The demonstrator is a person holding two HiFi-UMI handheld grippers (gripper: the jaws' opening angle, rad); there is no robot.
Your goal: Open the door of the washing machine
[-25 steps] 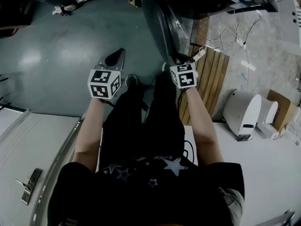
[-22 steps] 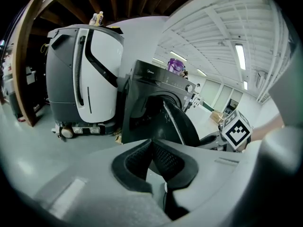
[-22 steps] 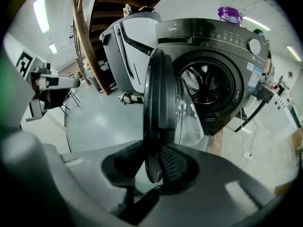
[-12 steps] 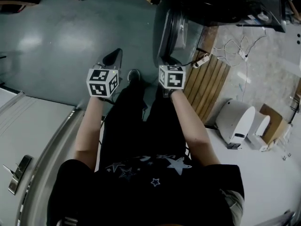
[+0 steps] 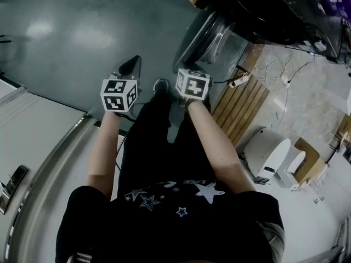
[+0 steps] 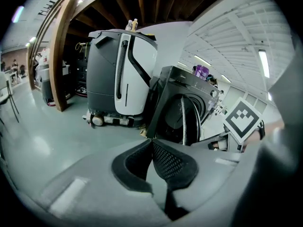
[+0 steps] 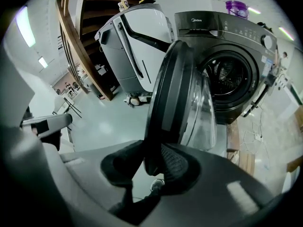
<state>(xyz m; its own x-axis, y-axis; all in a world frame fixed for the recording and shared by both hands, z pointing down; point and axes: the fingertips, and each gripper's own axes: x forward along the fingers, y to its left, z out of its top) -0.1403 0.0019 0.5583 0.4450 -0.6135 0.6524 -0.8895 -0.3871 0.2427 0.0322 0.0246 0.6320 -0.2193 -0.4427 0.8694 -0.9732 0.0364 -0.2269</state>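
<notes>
So the door (image 5: 204,37) of the washing machine (image 7: 236,56) is swung way wider than a second ago. The right gripper (image 7: 154,162) has come left with it, jaws clamped narrow on the door's rim. The left gripper (image 6: 151,143) is pinched closed on nothing, over the floor. A big grey-and-white floor scrubber (image 6: 120,74) sits beside the washer, and a power strip (image 5: 239,80) lies on the wooden slats (image 5: 241,106). The logo (image 7: 195,19) looks like Midea.
</notes>
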